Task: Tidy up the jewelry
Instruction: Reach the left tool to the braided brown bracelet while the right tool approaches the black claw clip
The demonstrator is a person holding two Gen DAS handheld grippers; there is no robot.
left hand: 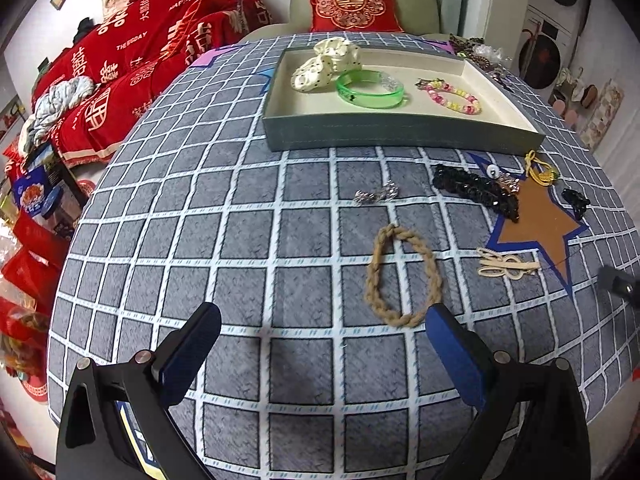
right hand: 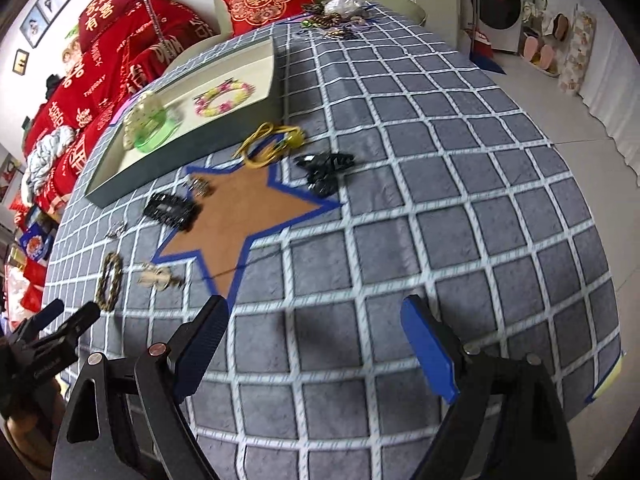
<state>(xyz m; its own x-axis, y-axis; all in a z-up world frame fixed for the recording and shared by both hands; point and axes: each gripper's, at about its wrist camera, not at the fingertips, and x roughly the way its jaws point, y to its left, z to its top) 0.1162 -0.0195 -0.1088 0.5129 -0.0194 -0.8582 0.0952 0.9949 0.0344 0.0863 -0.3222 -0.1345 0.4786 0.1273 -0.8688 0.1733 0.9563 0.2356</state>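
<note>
I'm seeing "HAPPY WEDDING" on red bedding (left hand: pixel 160 36). Three pieces sitting in grey rectangular tray (left hand: pixel 400 136); tan braided loop (left hand: pixel 402 276) lying on table (left hand: pixel 240 240). Left gripper (left hand: pixel 324 344), right gripper (right hand: pixel 316 340) both gaping, empty.

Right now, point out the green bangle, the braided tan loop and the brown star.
green bangle (left hand: pixel 370 90), left wrist view, on its front rim, inside the tray.
braided tan loop (left hand: pixel 434 276), left wrist view, on its right strand.
brown star (right hand: pixel 248 208), right wrist view, on its bare centre.
</note>
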